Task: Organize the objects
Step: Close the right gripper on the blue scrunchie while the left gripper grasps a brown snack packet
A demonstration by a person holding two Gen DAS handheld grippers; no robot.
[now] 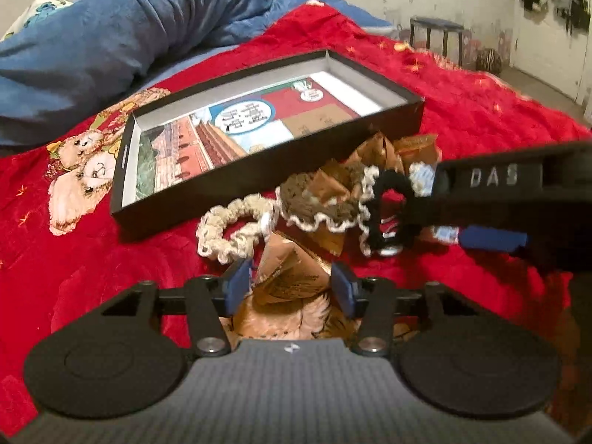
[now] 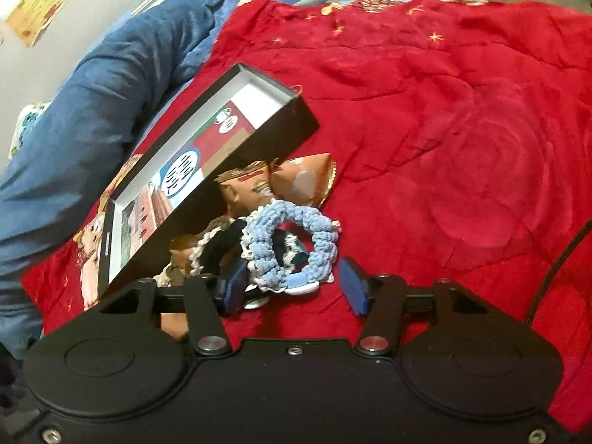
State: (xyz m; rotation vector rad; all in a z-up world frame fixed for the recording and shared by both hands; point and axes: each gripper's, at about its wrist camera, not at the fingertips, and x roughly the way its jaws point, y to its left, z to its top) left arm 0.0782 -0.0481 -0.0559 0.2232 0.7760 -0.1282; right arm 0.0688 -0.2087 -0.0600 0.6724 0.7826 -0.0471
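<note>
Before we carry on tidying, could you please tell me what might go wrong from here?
1. The blue scrunchie overlaps the black scrunchie, so the open right gripper may drag both.
2. The open left gripper straddles a crinkly brown packet, which could slip.

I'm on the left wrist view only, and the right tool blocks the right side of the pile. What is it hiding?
Observer: A light blue scrunchie, its whole ring showing, near the black box.
Operator: Is the right tool closed on it?
Observer: No. The right tool is open, with the scrunchie's near edge between its fingers.
Operator: Anything farther right?
Observer: A black cable crosses the red blanket.
</note>
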